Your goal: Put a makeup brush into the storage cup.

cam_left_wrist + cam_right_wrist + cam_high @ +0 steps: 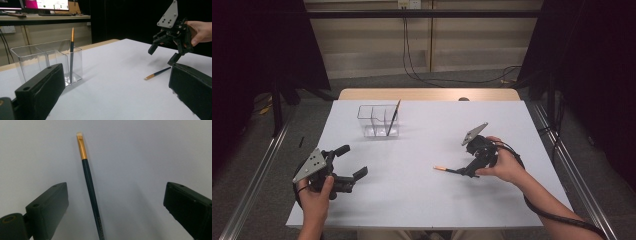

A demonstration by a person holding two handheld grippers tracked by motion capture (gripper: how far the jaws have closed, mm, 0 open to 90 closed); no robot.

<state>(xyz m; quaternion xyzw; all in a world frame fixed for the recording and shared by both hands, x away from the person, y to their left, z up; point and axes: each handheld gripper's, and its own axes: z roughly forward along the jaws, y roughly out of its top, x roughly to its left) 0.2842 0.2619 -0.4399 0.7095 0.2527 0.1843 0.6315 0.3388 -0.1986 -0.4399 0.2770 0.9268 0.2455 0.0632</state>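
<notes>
A white worktop (422, 195) seen from above. A thin dark brush (90, 187) with a gold ferrule lies flat right of centre. The right gripper (469, 172) hovers over its handle end, jaws wide, the brush between them and untouched. The left gripper (352, 162) is held near the left edge, jaws wide and empty. Farther back stands a clear divided holder (377, 121) with a second brush (393, 118) leaning upright in it.
</notes>
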